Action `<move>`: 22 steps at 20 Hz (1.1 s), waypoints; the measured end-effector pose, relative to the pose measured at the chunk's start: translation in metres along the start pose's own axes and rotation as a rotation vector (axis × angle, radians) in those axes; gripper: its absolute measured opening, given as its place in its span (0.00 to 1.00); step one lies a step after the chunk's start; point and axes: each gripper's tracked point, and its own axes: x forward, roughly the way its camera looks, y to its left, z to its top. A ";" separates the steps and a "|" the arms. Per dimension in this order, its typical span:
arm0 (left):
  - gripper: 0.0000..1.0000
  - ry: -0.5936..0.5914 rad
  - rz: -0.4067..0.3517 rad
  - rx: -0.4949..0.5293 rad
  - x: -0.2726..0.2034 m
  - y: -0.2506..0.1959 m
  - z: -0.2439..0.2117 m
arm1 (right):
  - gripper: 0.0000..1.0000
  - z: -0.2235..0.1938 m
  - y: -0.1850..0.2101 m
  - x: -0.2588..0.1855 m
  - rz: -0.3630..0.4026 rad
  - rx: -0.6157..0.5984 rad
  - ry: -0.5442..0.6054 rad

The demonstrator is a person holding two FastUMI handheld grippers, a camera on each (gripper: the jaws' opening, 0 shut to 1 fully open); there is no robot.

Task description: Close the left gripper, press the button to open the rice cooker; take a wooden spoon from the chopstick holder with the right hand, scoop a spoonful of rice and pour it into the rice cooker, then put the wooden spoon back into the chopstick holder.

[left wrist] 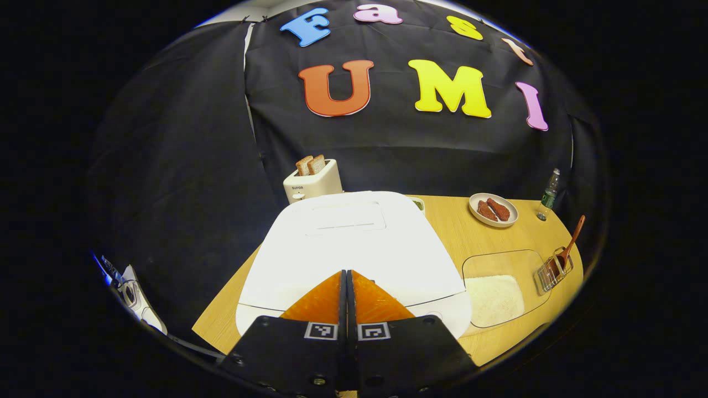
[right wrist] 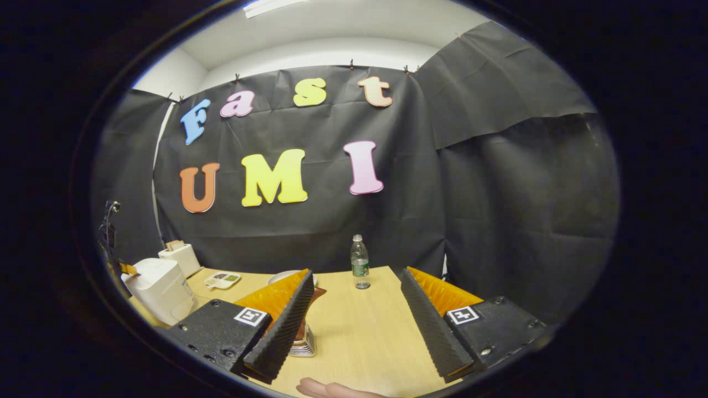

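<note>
1. In the left gripper view, the left gripper (left wrist: pixel 347 276) has its two fingers pressed together with nothing between them, their tips over the closed white lid of the rice cooker (left wrist: pixel 354 249).
2. The wooden spoon (left wrist: pixel 571 241) stands tilted in the wire chopstick holder (left wrist: pixel 553 271), near the table's right edge.
3. A clear container of rice (left wrist: pixel 495 298) sits between the cooker and the holder.
4. In the right gripper view, the right gripper (right wrist: pixel 359 315) is spread wide and holds nothing, above the wooden table (right wrist: pixel 359 337).
5. A toaster (left wrist: pixel 312 179) with bread, a plate of food (left wrist: pixel 493 210) and a water bottle (right wrist: pixel 359 261) stand at the back.
</note>
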 end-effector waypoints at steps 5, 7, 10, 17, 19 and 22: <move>0.00 -0.039 0.001 -0.011 -0.003 0.002 0.007 | 1.00 -0.004 0.016 -0.009 0.026 -0.029 0.012; 0.00 -0.069 0.008 -0.015 -0.011 0.004 0.016 | 1.00 -0.007 0.018 -0.010 0.023 -0.051 0.014; 0.00 -0.139 0.034 -0.028 -0.030 0.015 0.041 | 1.00 -0.016 0.023 -0.010 0.021 -0.057 0.023; 0.19 -0.190 -0.036 -0.098 -0.101 0.004 0.041 | 1.00 -0.039 0.035 0.001 0.024 -0.061 0.073; 0.66 -0.228 -0.045 -0.073 -0.118 0.002 0.036 | 1.00 -0.046 0.040 0.006 0.024 -0.061 0.085; 0.76 -0.291 -0.041 -0.047 -0.142 0.002 0.035 | 0.99 -0.059 0.048 0.017 0.026 -0.054 0.116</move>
